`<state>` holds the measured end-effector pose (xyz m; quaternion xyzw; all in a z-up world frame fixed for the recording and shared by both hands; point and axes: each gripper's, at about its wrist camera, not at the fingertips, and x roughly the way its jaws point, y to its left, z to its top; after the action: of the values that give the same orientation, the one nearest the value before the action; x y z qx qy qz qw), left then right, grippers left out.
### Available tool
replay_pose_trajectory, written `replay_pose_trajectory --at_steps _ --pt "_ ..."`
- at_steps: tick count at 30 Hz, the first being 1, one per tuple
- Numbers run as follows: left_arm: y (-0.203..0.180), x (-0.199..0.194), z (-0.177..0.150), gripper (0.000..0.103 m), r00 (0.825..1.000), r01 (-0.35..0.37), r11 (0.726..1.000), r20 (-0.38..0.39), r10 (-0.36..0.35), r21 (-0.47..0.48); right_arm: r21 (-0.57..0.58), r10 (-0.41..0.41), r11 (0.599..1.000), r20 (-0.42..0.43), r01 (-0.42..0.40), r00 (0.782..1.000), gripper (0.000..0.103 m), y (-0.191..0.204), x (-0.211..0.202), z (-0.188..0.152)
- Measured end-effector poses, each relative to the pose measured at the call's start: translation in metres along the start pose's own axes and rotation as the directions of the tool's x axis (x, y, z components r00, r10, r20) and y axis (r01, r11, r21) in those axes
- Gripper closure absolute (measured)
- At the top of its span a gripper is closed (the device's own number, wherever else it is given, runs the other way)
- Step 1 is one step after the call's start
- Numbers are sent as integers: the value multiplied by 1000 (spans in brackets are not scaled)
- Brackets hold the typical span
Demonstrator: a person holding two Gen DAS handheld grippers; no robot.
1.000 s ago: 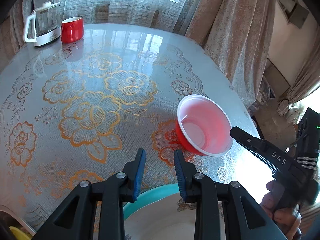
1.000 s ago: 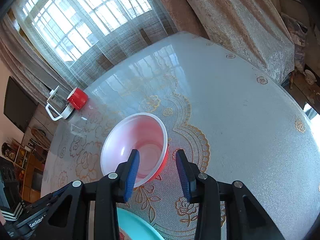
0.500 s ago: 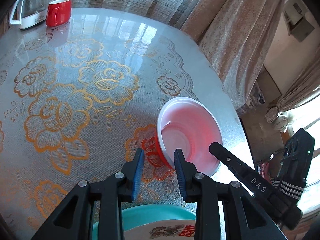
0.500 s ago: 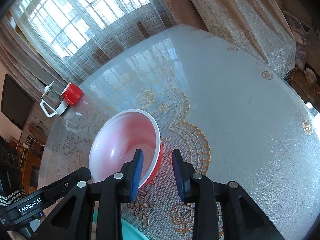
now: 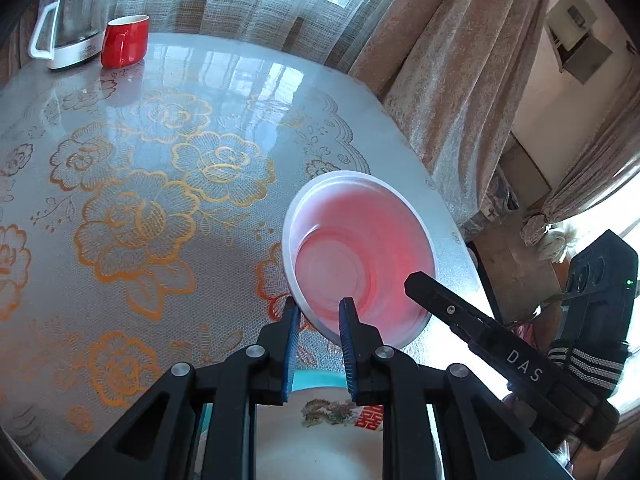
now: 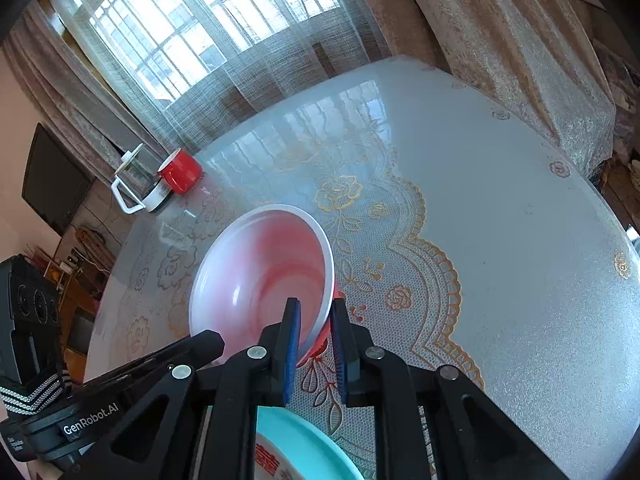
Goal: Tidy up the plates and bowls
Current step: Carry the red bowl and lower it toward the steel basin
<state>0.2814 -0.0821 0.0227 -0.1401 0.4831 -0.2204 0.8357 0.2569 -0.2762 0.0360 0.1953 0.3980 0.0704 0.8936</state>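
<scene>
A red plastic bowl (image 5: 360, 256) with a white inside is tilted above the flowered table; it also shows in the right wrist view (image 6: 260, 276). My left gripper (image 5: 319, 314) straddles its near left rim, jaws narrow around the wall. My right gripper (image 6: 314, 320) straddles the opposite rim, jaws closed on the wall. A teal-rimmed plate (image 5: 332, 424) with a red and gold print lies just below both grippers, near the table's front edge; it also shows in the right wrist view (image 6: 304, 444).
A red mug (image 5: 124, 42) and a glass kettle (image 5: 68, 36) stand at the table's far left edge. The round table (image 5: 140, 200) drops off at the right toward curtains (image 5: 440, 80) and the floor.
Both grippers have narrowed onto the bowl's rim from opposite sides. The bowl has tipped up and come nearer, toward the plate.
</scene>
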Motion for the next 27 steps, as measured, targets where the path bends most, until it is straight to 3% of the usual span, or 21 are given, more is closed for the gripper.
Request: replay_pose_trajectory --at_steps 14,27 --pt "29 -85 -52 83 990 -94 995 104 92 19 -63 111 992 -21 -112 994 88 63 -26 -45" --pt "92 -161 -110 83 981 -68 992 171 85 -108 -159 204 963 -108 -219 973 88 135 -30 -92"
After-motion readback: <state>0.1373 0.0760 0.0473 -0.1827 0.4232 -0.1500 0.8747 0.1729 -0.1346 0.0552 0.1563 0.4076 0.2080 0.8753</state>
